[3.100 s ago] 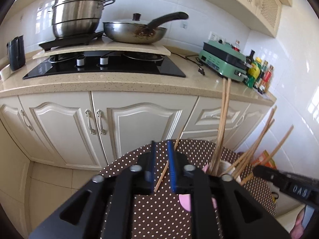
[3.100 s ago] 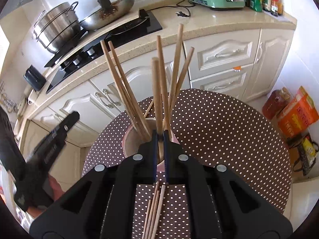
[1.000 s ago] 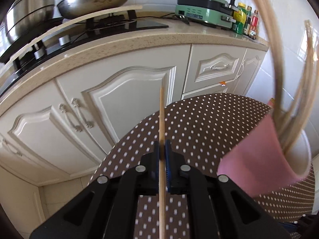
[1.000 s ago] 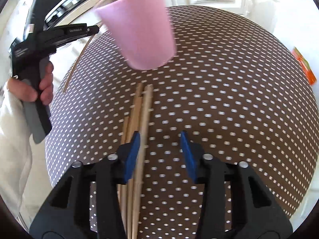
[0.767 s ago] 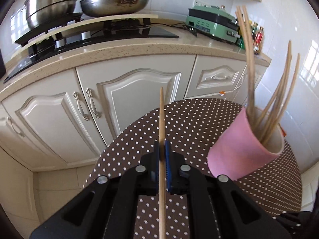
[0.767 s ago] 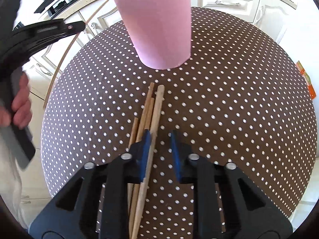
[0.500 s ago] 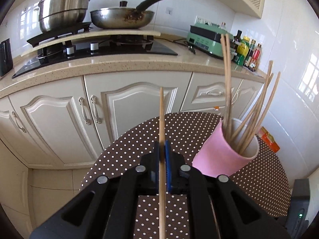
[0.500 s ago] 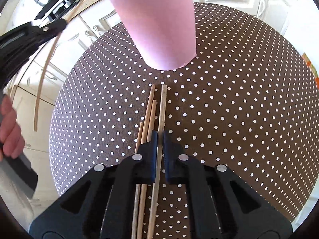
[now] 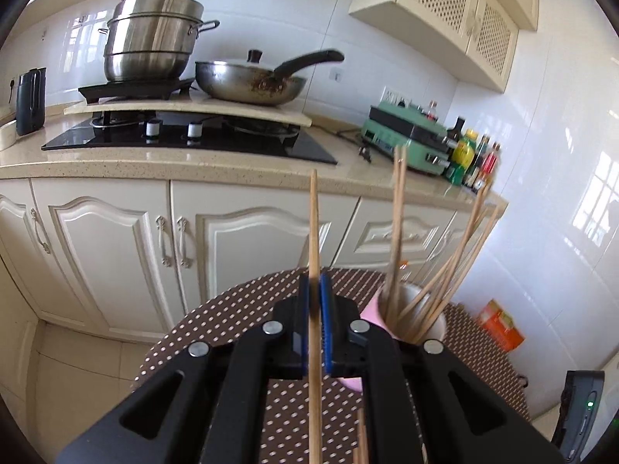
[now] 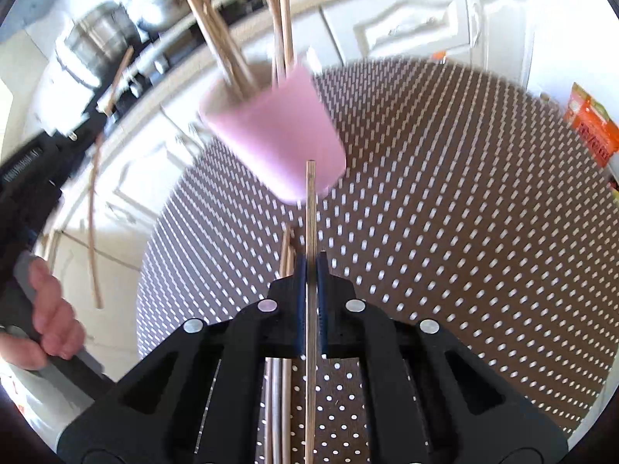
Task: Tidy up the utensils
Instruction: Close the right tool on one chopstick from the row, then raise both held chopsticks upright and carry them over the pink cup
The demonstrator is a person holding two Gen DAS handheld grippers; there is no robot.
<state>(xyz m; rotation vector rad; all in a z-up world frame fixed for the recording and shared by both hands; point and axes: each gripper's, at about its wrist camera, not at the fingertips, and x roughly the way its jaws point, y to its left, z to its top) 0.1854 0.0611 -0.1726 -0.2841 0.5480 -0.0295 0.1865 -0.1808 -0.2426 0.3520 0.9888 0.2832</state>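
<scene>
Both grippers are clamped tight on a single stick. The left gripper [image 9: 314, 286] pinches a chopstick [image 9: 313, 224] pointing to twelve o'clock, with the pink cup [image 9: 410, 309] at its two o'clock on the dotted table [image 9: 232, 309]. The right gripper [image 10: 310, 266] grips another chopstick [image 10: 310, 208] — cup [image 10: 278, 135] just beyond at twelve, spare sticks [image 10: 285, 247] lying at eleven. To do it well: tip each stick down over the rim, one at a time — release only once the tip is inside.

A cup [image 10: 278, 135] holding chopsticks [image 9: 394, 232] stands on the table [image 10: 464, 193], loose chopsticks [image 10: 285, 247] lying before it.
</scene>
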